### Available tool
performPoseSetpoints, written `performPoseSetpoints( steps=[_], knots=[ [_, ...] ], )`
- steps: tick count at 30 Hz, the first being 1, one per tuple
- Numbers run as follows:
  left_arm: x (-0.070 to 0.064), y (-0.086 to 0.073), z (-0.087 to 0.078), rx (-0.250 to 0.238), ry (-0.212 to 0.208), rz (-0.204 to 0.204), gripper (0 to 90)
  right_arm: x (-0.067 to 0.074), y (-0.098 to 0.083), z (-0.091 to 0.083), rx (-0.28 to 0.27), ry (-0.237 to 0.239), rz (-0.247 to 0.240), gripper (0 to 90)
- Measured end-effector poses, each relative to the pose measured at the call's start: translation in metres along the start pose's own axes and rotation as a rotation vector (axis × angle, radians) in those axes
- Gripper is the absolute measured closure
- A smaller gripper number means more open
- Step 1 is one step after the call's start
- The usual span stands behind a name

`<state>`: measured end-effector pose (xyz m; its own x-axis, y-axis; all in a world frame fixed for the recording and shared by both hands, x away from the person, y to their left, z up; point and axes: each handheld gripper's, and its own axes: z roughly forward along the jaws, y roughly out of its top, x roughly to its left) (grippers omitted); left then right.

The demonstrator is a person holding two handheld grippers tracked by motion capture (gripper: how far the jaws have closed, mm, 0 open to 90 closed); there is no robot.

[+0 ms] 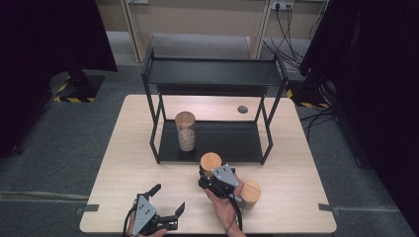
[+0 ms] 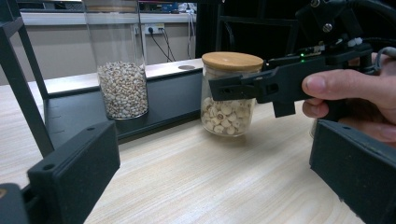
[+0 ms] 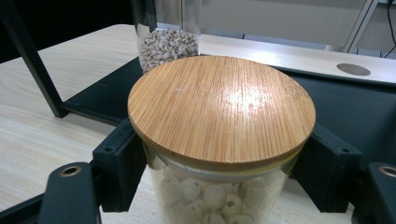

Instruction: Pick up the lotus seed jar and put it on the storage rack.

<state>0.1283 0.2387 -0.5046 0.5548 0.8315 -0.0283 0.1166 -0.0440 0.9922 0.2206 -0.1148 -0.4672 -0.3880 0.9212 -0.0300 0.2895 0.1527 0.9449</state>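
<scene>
A short glass jar point(image 1: 211, 162) with a bamboo lid, filled with pale round seeds, stands on the wooden table just in front of the black rack. My right gripper point(image 1: 211, 173) is shut on it. In the right gripper view its jaws press on both sides of the jar point(image 3: 219, 107) just under the lid. The left gripper view shows that same jar point(image 2: 229, 119) with the right gripper's jaw point(image 2: 243, 86) across its upper half. My left gripper point(image 1: 170, 197) rests open near the table's front edge, with nothing between its jaws.
A black two-level rack point(image 1: 212, 71) stands at mid-table. A tall glass jar point(image 1: 186, 131) of small grains sits on the left of its lower shelf. Another bamboo-lidded jar point(image 1: 250, 192) stands right of my right hand. A cable hole point(image 1: 242, 109) lies behind the rack.
</scene>
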Motion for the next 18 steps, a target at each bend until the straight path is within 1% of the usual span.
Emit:
performPoseSetpoints(
  steps=[3, 7, 16, 18],
  knots=[
    [0.0, 0.0, 0.0, 0.0, 0.0, 0.0, 1.1, -0.002, 0.003, 0.001, 0.002, 0.002, 0.003, 25.4],
    [0.0, 0.0, 0.0, 0.001, -0.001, -0.001, 1.1, -0.004, 0.007, 0.004, 0.003, 0.003, 0.019, 25.4],
    [0.001, 0.0, 0.0, -0.002, 0.003, -0.002, 1.1, -0.005, 0.019, 0.011, 0.001, 0.008, 0.017, 25.4],
    [0.001, 0.0, 0.0, -0.002, 0.003, -0.002, 1.1, -0.006, 0.022, 0.014, 0.007, 0.016, 0.027, 25.4]
  ],
)
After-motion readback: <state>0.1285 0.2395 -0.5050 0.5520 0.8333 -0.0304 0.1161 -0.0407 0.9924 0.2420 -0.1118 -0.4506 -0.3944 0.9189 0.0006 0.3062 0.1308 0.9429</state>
